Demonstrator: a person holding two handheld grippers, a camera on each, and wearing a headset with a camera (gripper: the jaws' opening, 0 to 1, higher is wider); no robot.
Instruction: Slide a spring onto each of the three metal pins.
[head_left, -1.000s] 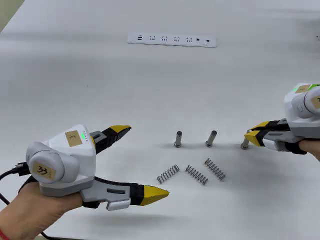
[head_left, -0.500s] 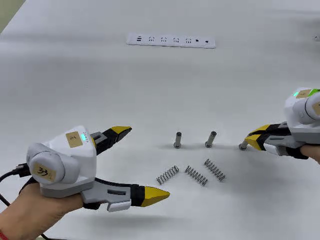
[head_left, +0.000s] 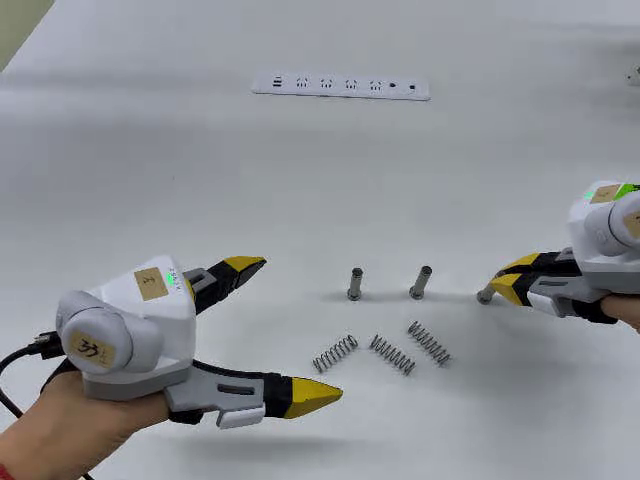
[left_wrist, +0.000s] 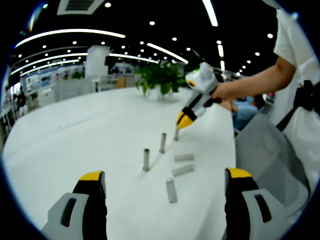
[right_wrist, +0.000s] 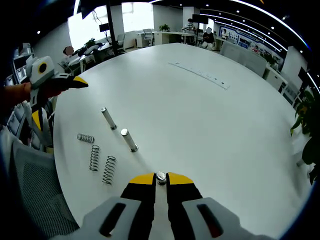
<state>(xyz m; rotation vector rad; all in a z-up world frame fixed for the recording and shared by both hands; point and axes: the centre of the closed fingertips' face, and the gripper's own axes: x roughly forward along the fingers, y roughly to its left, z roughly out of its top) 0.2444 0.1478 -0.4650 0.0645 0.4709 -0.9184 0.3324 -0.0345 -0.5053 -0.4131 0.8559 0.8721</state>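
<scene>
Pin in hand: the right gripper (head_left: 503, 283) clamps its yellow-tipped fingers on the rightmost short grey metal pin (head_left: 485, 295). The pin is now tipped aslant at the desk surface, where a second ago it stood closer to upright, which suggests the first pin is secured for threading. The two other smooth cylindrical pins (head_left: 356, 282) stand untouched to its left on the matte white desk (head_left: 200, 170). Three bare coiled wire springs (head_left: 392, 353) lie in a row just in front of them, none yet on a pin. The left gripper (head_left: 290, 330) hovers well to the left, fingers spread wide and empty.
</scene>
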